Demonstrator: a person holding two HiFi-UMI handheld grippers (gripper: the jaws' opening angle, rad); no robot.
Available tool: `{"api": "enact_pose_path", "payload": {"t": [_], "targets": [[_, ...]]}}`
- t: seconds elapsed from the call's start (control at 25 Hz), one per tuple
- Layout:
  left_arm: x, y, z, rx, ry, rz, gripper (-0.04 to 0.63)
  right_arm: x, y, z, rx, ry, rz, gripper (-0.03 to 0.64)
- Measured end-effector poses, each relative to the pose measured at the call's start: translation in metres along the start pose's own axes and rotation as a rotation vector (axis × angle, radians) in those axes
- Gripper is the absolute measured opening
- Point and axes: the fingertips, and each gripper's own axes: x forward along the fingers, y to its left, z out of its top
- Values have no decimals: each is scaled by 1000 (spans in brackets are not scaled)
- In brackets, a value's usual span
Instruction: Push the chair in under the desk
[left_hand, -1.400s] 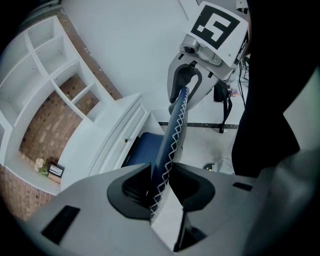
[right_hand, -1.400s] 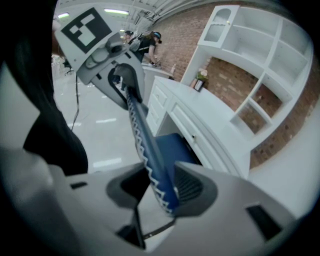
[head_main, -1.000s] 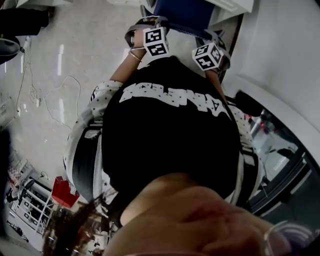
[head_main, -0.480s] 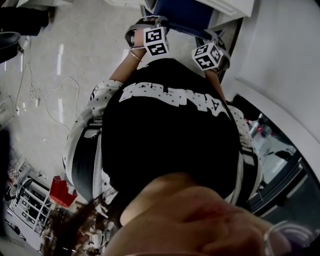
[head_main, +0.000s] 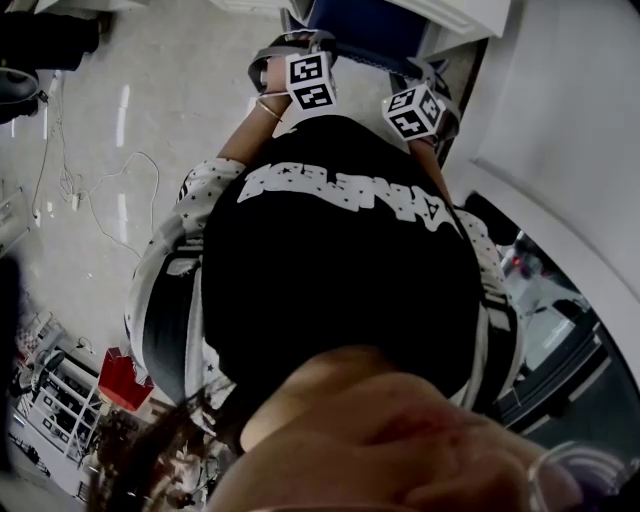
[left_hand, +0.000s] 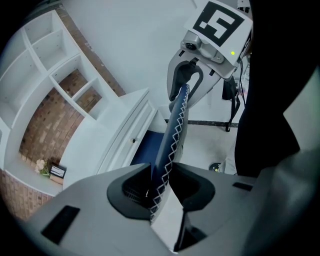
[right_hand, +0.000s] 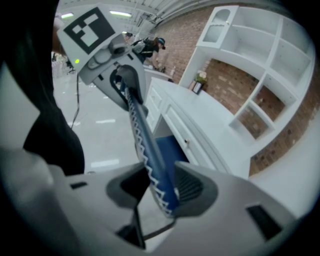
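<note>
Left claw (left_hand: 160, 186), right claw (right_hand: 161, 189) both clamped on blue chair back (left_hand: 175, 125); white desk (left_hand: 122, 125) beyond.

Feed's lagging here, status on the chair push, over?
Left tool and right tool both clamped on chair back. Its seat partly under white desk. Nothing seen blocking.

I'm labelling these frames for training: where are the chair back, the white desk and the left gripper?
chair back (left_hand: 172, 130): left gripper view, on its blue stitched top edge.
white desk (right_hand: 210, 122): right gripper view, on its bare top.
left gripper (left_hand: 159, 186): left gripper view, midway between jaws clamped on that edge.
</note>
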Motion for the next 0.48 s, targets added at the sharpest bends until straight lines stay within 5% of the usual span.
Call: {"api": "enact_pose_path", "payload": {"t": [0.48], "targets": [[7, 6, 18, -4, 16, 12, 156, -3, -23, -7, -21, -4, -16, 166]]}}
